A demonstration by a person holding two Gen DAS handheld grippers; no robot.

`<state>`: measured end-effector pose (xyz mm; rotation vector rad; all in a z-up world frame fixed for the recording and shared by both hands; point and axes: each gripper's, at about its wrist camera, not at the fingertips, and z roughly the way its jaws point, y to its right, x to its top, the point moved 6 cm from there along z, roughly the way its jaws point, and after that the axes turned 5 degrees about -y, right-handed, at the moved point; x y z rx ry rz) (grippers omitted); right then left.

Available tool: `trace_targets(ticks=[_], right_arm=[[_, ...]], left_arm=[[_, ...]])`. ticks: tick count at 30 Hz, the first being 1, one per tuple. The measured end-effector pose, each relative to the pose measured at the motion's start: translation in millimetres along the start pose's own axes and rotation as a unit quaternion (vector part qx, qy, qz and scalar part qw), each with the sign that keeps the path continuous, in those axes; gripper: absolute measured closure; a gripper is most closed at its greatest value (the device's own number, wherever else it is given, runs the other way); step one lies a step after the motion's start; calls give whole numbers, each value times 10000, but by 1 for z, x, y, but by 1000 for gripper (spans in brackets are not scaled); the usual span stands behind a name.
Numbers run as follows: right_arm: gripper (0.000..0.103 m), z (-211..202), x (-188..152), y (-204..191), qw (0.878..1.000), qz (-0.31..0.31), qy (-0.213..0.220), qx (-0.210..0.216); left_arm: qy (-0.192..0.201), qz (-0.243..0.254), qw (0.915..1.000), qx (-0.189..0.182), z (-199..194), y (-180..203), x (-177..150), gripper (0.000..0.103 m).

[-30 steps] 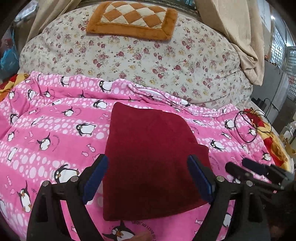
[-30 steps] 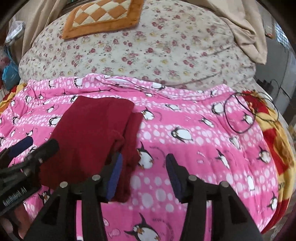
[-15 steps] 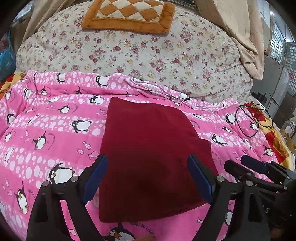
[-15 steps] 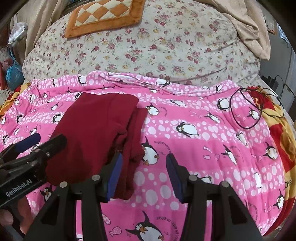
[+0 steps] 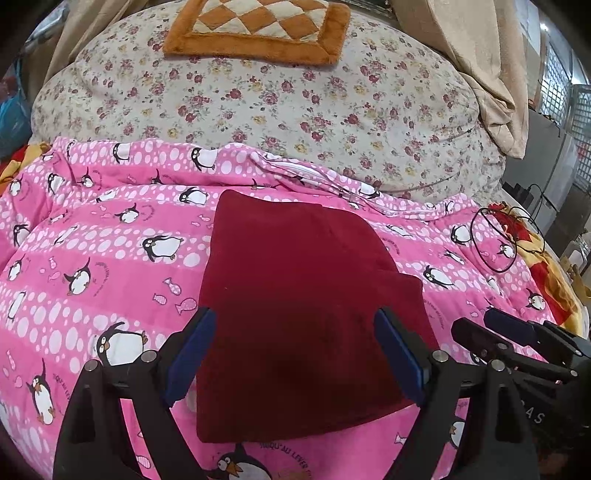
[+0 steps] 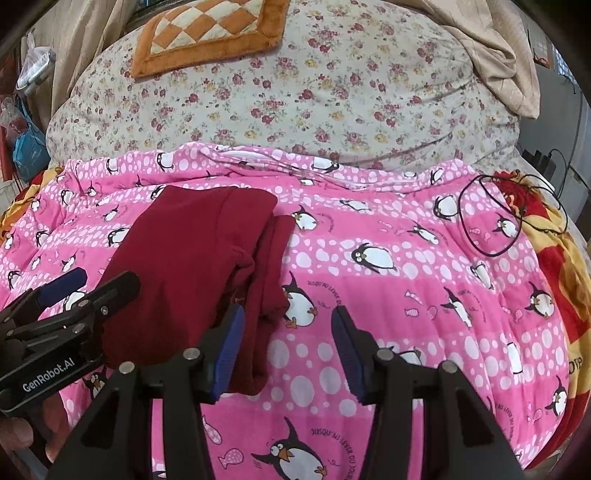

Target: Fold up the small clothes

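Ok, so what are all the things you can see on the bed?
red cloth: one, dark red, folded, on the pink blanket
penguin blanket: one, pink, spread over the bed
flowery quilt: one, cream with red flowers, behind the blanket
checked cushion: one, orange and cream, atop the quilt
black cord: one loop, right side of the blanket
left gripper: one, black with blue fingers, open over the cloth
right gripper: one, open beside the cloth's right edge
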<state>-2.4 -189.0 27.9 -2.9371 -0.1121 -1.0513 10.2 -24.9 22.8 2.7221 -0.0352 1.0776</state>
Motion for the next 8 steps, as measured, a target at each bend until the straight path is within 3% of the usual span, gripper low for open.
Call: trace_targets(ticks=[8], right_arm=[[52, 1, -1, 1, 10000, -7, 1, 3]], left_arm=[[207, 214, 9995, -78, -6, 7, 2, 36]])
